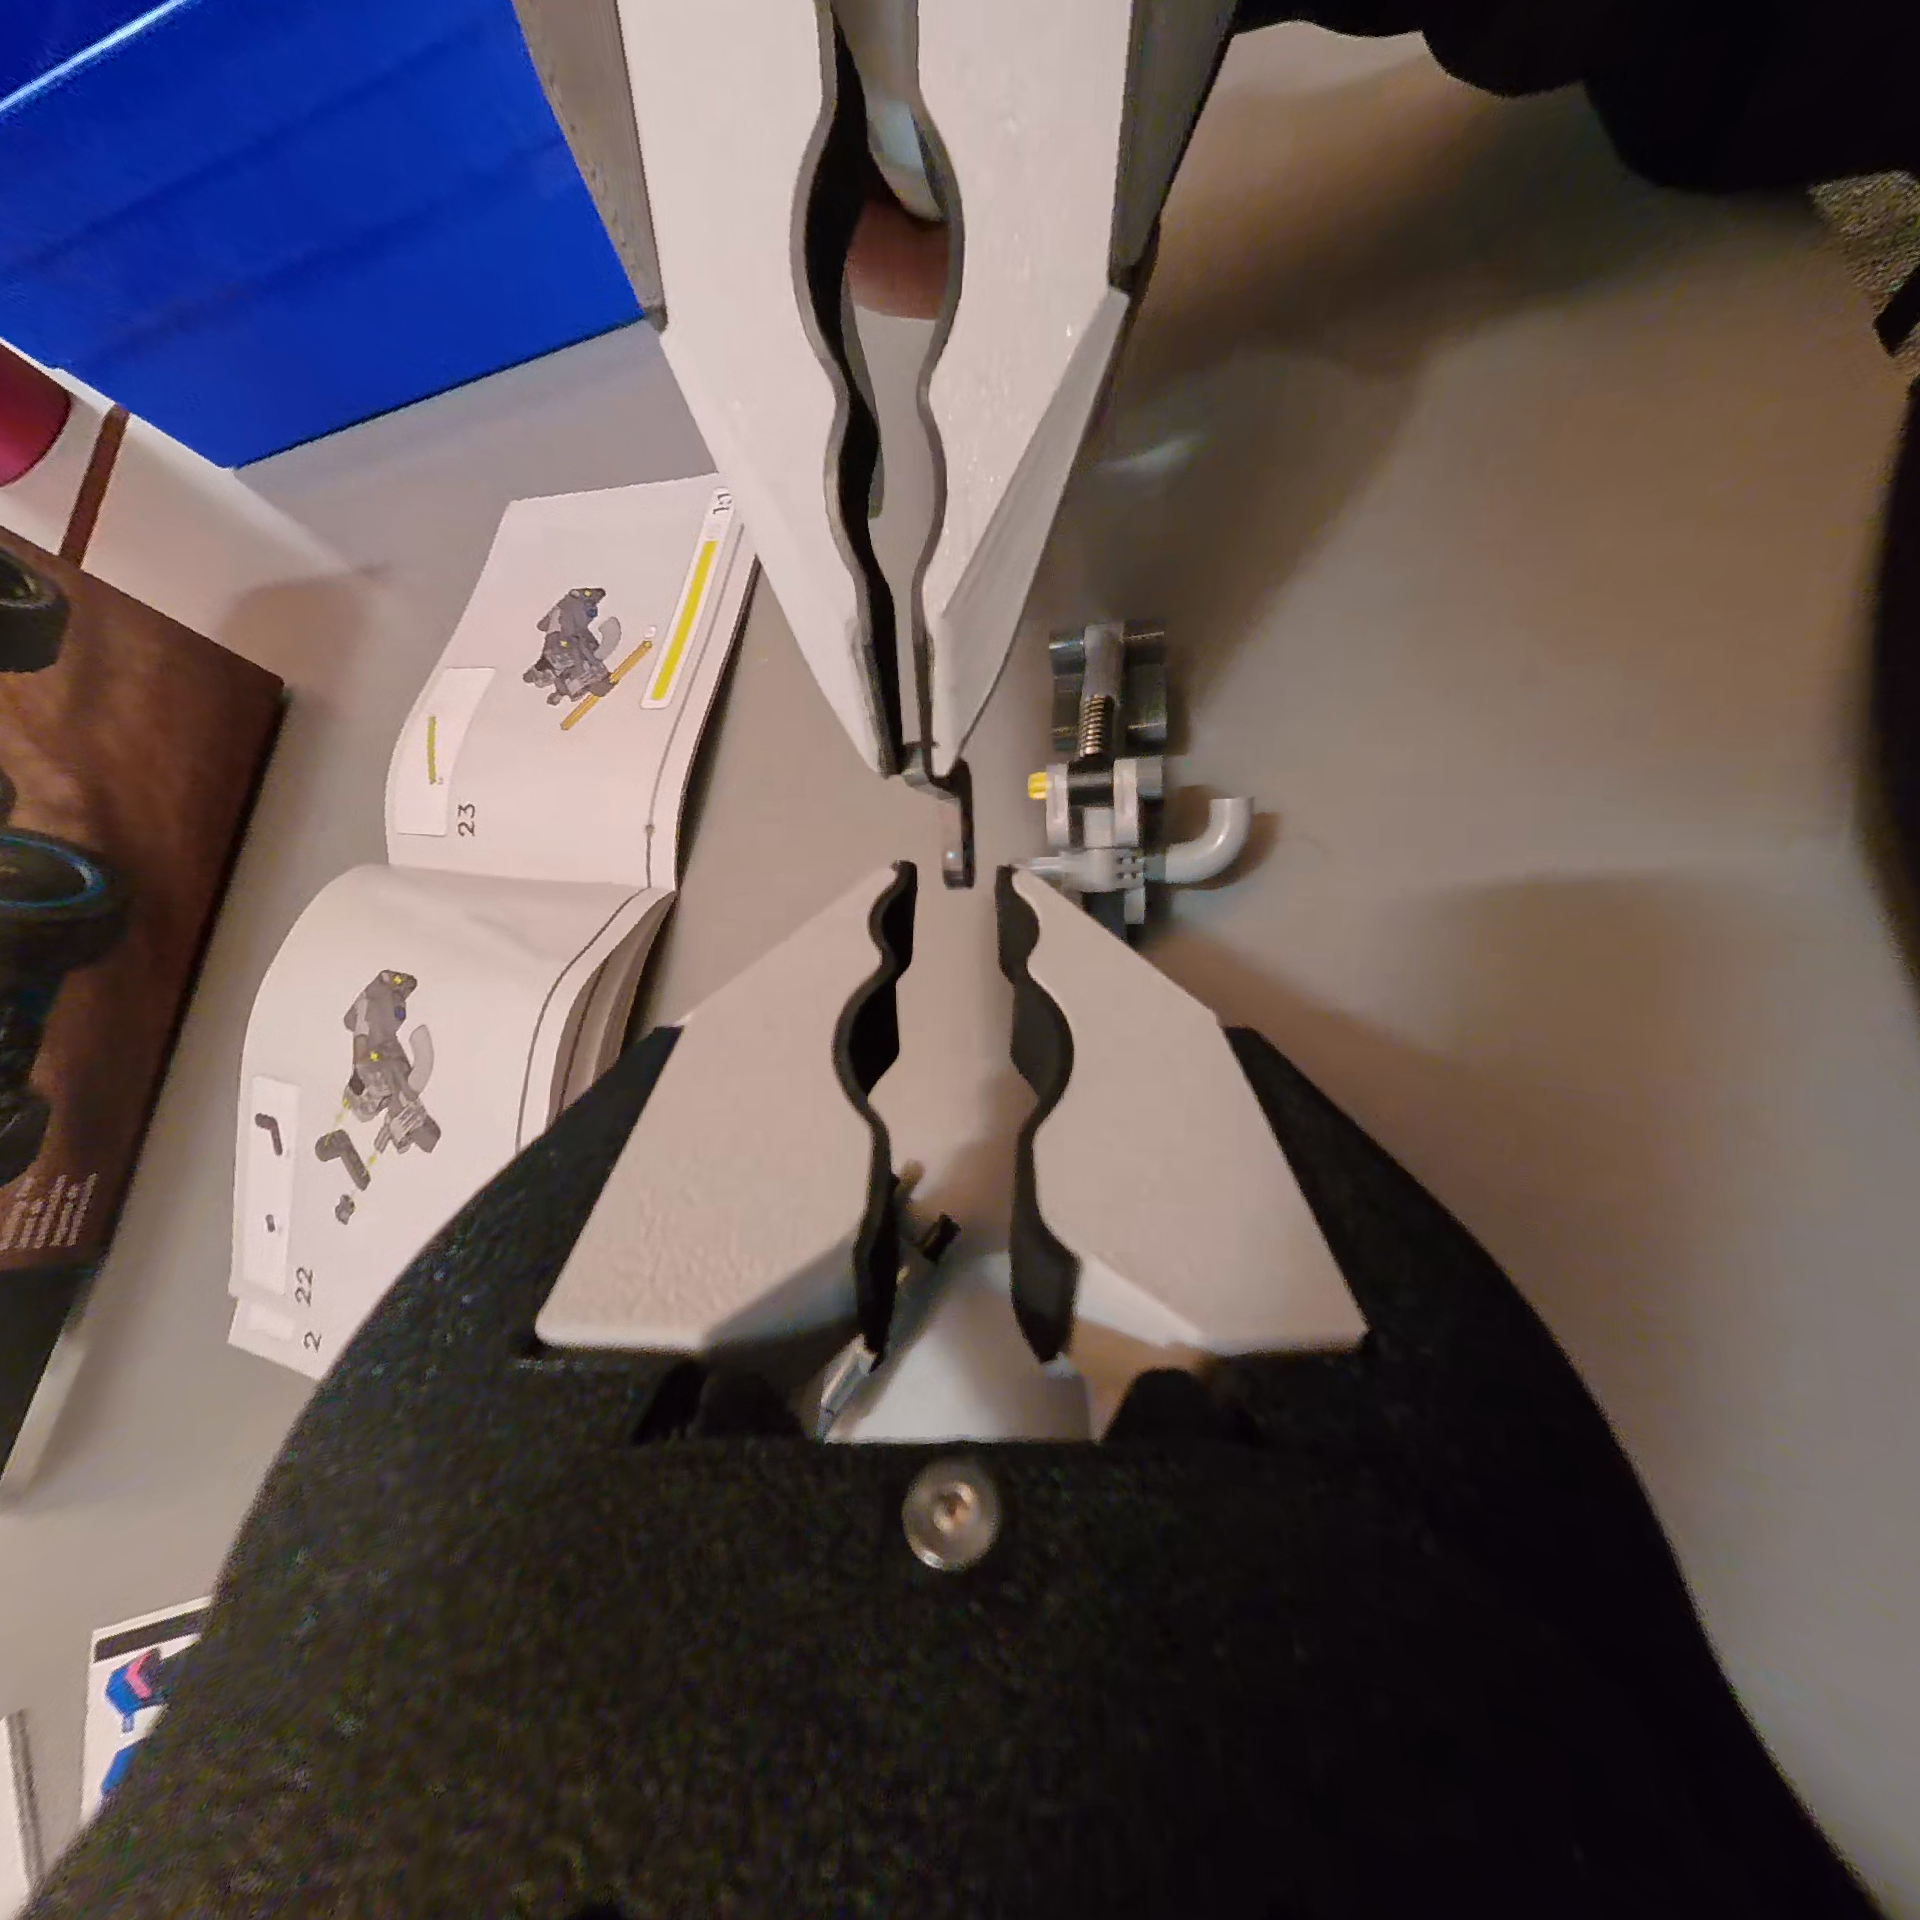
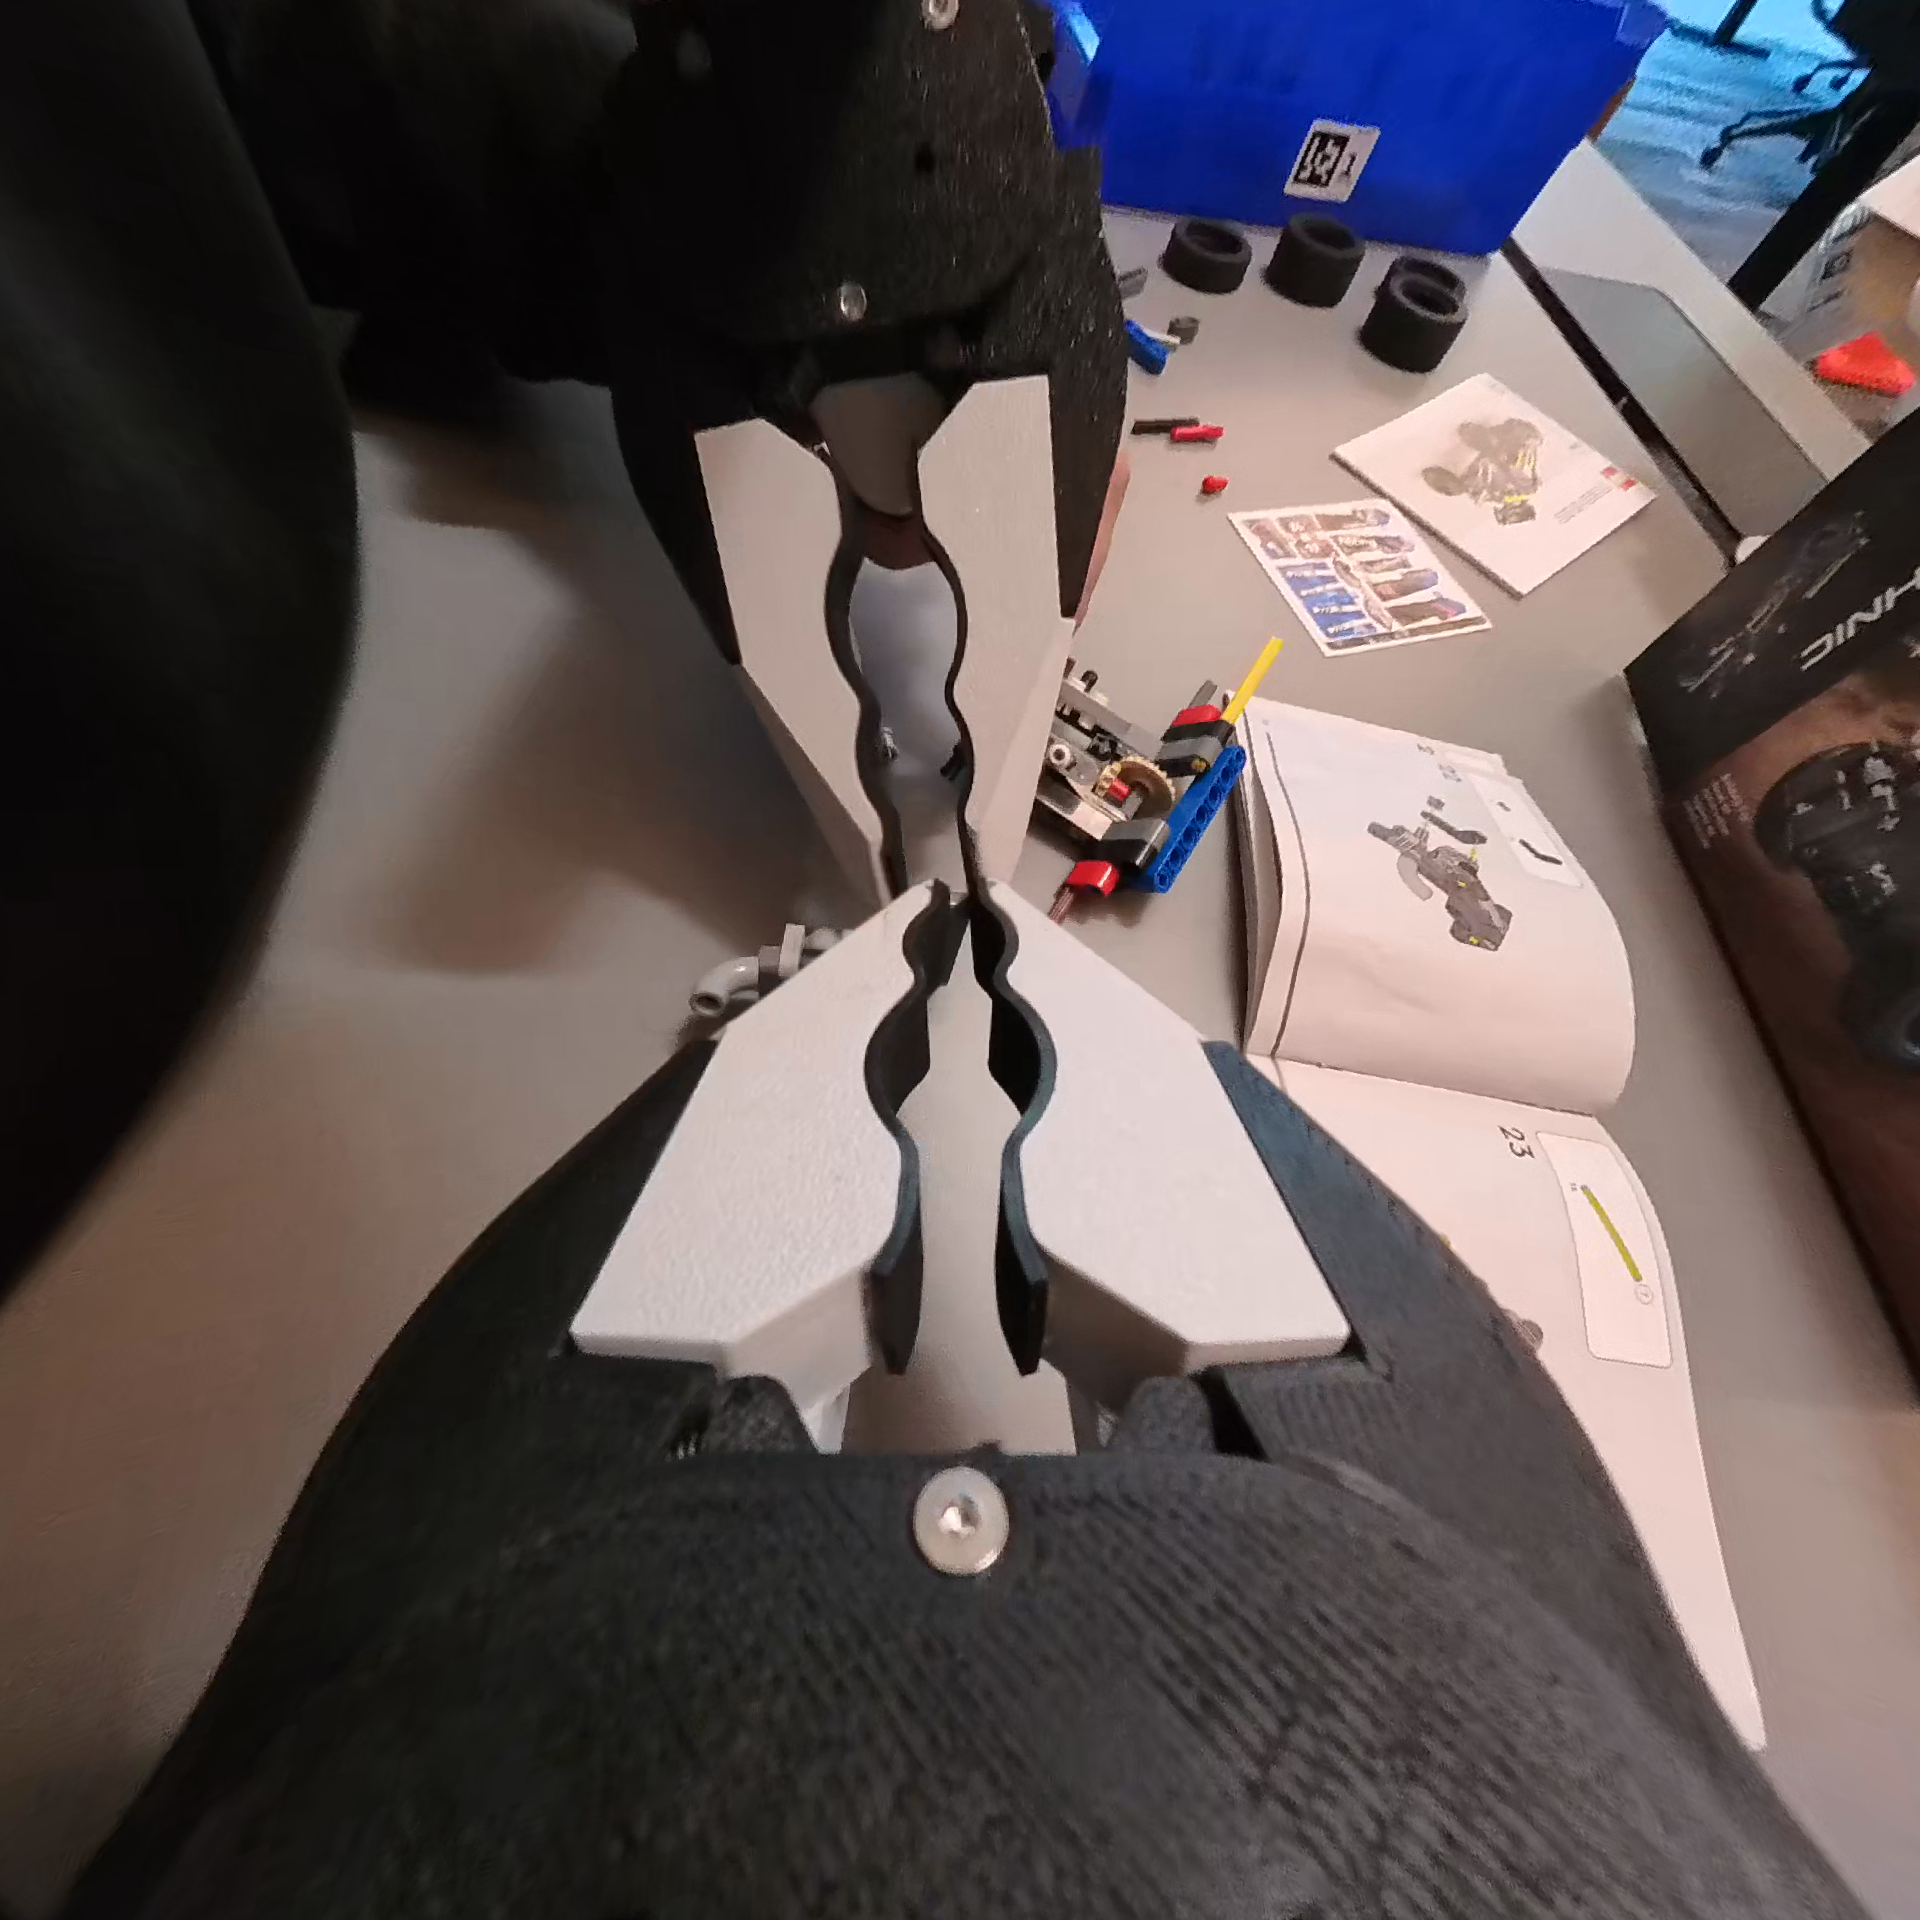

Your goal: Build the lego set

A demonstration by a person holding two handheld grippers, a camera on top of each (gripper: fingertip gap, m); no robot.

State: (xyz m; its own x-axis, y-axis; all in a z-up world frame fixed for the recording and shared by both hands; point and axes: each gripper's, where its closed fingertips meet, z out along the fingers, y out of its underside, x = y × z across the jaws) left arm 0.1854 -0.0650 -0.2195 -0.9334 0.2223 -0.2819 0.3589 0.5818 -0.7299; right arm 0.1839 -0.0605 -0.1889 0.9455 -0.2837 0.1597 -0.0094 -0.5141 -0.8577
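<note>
In the left wrist view my right gripper [image 1: 920, 758] comes down from the top and is shut on a small black Lego piece [image 1: 956, 831]. My left gripper [image 1: 954, 878] is open, its fingertips on either side of the piece's lower end. Just right of them a small grey assembly [image 1: 1101, 831] with a yellow pin, a spring part and a curved grey tube [image 1: 1221, 842] lies on the table. In the right wrist view my right gripper [image 2: 964, 896] meets the left gripper tip to tip; the black piece is mostly hidden there. A larger assembly [image 2: 1132, 800] with a blue beam, red parts and a yellow axle lies behind.
The open instruction booklet [image 1: 540, 727] [image 2: 1434, 904] lies beside the grippers, with the dark set box [image 2: 1818, 779] past it. A blue bin [image 2: 1351, 104], three black tyres [image 2: 1314, 255], a sticker sheet [image 2: 1356, 577], a second booklet [image 2: 1496, 483] and loose red pieces [image 2: 1179, 428] sit farther off. The tips of both grippers are at nearly the same place.
</note>
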